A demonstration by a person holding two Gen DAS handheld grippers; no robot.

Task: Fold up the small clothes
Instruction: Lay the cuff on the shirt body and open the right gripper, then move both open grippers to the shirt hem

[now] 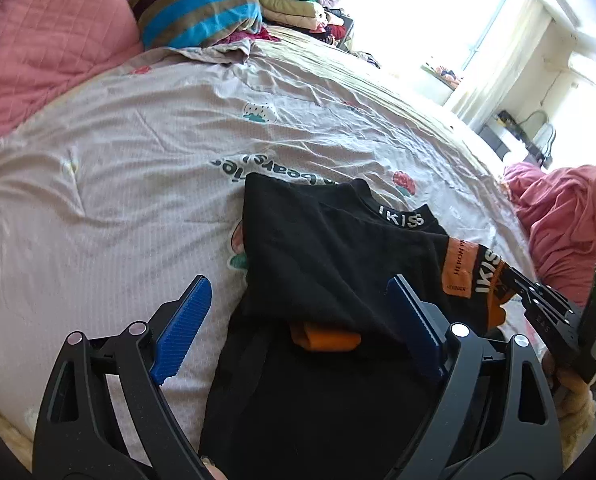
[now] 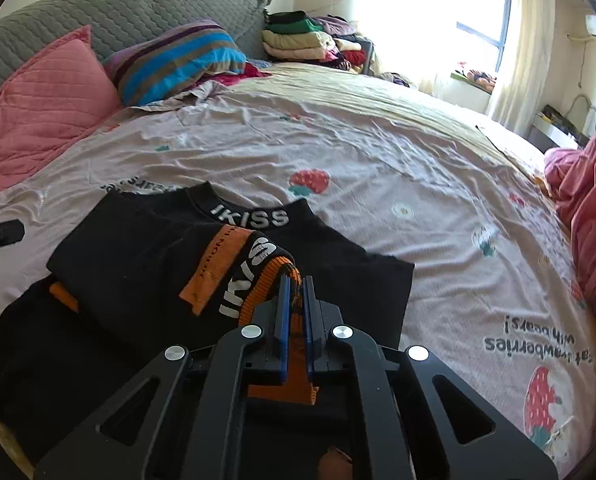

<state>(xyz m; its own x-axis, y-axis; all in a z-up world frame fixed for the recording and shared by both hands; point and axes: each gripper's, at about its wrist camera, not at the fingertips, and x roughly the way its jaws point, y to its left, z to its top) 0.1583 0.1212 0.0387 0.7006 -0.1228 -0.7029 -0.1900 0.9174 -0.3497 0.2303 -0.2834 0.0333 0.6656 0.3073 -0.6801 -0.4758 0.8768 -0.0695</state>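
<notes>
Black top (image 2: 138,264) w/ "IKISS" collar lies on the bedsheet (image 2: 377,168), near edge of bed, partly folded: one sleeve laid across the body, collar pointing away toward the pillows. Orange/black ribbed cuff (image 2: 274,272) of that sleeve is lifted off the fabric. A second orange bit (image 1: 323,340) pokes out from under the fold, lower on the garment.

R gripper (image 2: 294,292): jaws together, clamped on the cuff; orange knit bunched between the blue pads (image 2: 284,320) and hanging below them. In left wrist view it comes in from the right edge, cuff end in its tip (image 1: 513,280).

L gripper (image 1: 298,292): jaws wide apart, nothing between the pads. Left finger (image 1: 186,320) over bare sheet, right finger (image 1: 413,320) over the black fabric; contact w/ cloth can't be told.

Around: sheet is pale pink-grey w/ strawberry prints and text, wrinkled. Pink quilted pillow (image 2: 38,112) and striped pillow (image 2: 178,60) at the far end, grey padded headboard (image 2: 118,12) behind. Stack of folded clothes (image 2: 298,40) past the pillows by the bright window (image 2: 481,20). Pink garment heap (image 2: 589,200) at right edge of bed.
</notes>
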